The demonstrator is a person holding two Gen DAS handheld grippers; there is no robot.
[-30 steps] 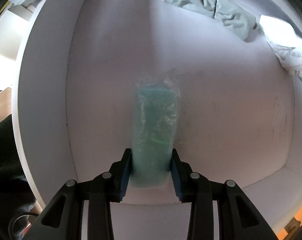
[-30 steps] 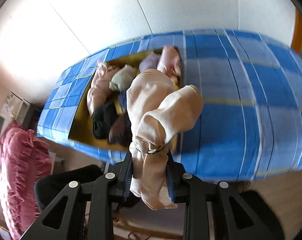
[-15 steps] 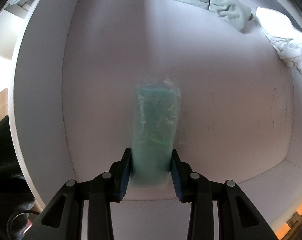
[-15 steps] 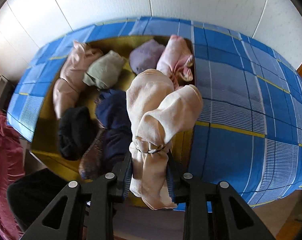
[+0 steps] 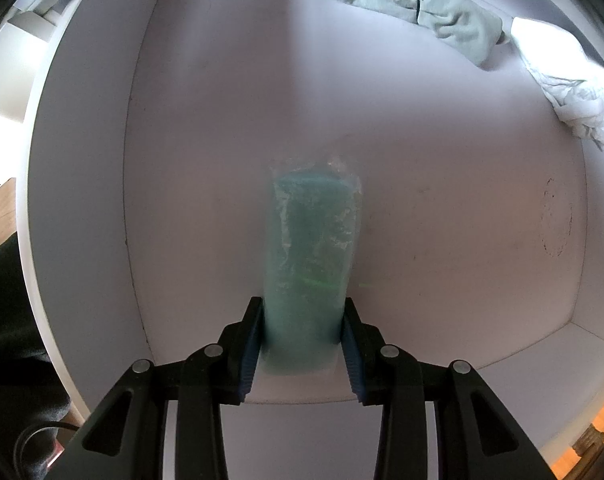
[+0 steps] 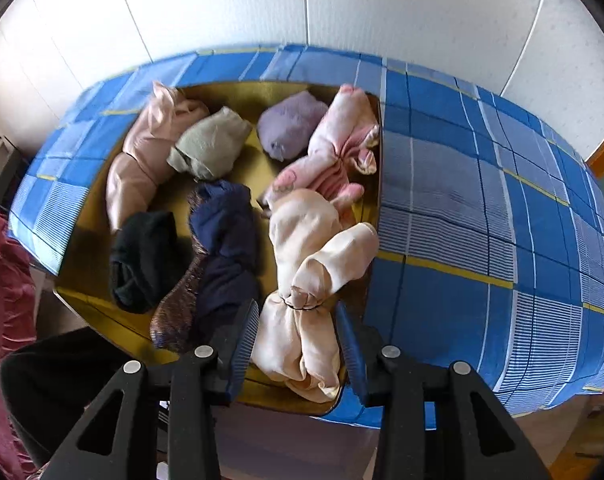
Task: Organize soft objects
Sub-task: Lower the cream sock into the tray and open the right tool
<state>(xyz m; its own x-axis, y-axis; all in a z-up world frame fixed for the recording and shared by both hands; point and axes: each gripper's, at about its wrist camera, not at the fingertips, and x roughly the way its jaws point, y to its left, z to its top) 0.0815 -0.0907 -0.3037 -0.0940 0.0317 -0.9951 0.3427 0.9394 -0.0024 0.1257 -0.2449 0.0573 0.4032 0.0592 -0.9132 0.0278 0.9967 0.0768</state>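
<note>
Over the yellow tray [image 6: 238, 94], right gripper [image 6: 298, 334] jaws now opening around the cream bundle [image 6: 313, 264]; left gripper [image 5: 302, 332] still clamps the teal packet [image 5: 311, 248].

A teal cloth roll [image 5: 307, 264], wrapped in clear plastic film, is seen end-on and upright above the pale floor of a white bin [image 5: 441, 184], in whose far corner a grey-green garment [image 5: 433, 12] and a crumpled white cloth [image 5: 573, 96] are bunched. A cream cloth bundle [image 6: 313, 280], tied at its waist with a thin dark band, is stretched lengthwise at the near right corner of a yellow-lined box [image 6: 246, 168]. Pink, sage, lilac, navy, black and brown rolled cloths are laid beside it.
</note>
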